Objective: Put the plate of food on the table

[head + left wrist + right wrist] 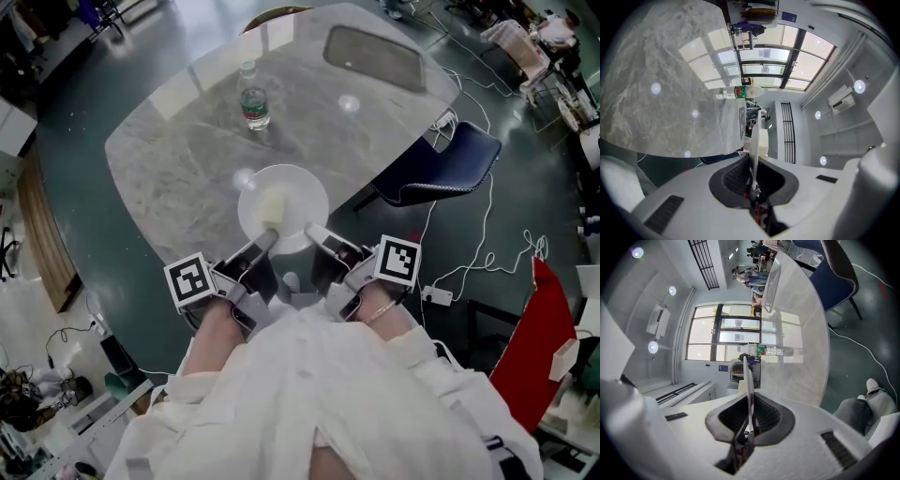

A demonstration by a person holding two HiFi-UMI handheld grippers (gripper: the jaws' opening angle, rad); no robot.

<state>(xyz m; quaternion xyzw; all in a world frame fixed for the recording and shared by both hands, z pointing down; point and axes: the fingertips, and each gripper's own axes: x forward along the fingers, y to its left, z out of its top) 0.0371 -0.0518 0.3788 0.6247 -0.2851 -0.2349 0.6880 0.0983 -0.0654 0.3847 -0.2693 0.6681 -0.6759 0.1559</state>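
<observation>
Left gripper (pixel 752 161): pinches the near rim of the white plate (pixel 305 192), jaws pressed onto its thin edge; right gripper (pixel 750 401): clamps the same rim just beside it, jaws likewise closed on the edge; holds the plate at centre frame in the head view, over the near edge of the grey marble table (pixel 178 141), contact with the tabletop not discernible; carries a pale yellowish piece of food (pixel 272 204) just left of its middle; higher in the frame, upright on the table and well apart from the plate, a clear water bottle (pixel 253 97) with a green label; at the right of the table, a dark blue chair (pixel 450 161); along the bottom of the frame, white sleeves (pixel 309 394).
</observation>
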